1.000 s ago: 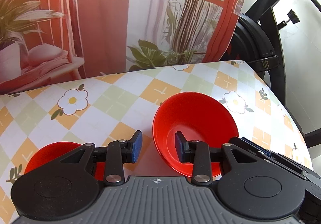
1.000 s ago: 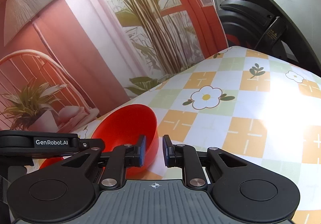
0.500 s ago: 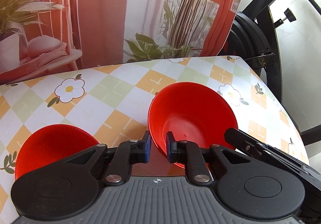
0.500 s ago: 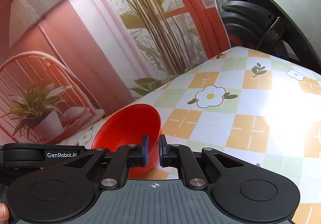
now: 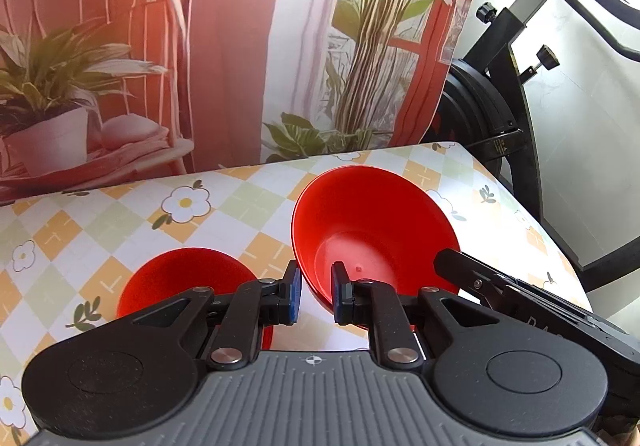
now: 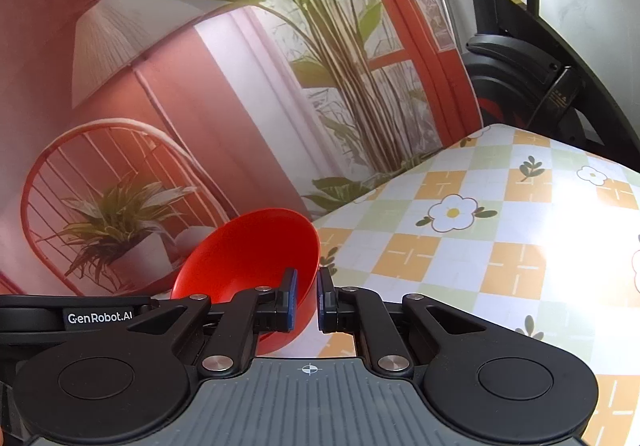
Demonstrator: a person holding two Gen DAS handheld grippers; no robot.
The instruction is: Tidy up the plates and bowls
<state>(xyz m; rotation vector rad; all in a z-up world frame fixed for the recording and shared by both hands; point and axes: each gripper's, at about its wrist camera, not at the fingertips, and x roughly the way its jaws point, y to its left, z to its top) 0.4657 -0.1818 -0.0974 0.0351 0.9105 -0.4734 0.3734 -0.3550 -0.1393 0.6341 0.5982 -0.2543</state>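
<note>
I have both my left gripper and right gripper clamped on the raised bowl's rim, unstacked from the second bowl on the bench.

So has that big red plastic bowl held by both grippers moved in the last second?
Yes. The big red plastic bowl has risen: its rim now overlaps the checked flowered tablecloth's far edge, where a second ago it sat well below it.

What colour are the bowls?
Red; the held bowl and resting bowl show best in the left wrist view.
</note>
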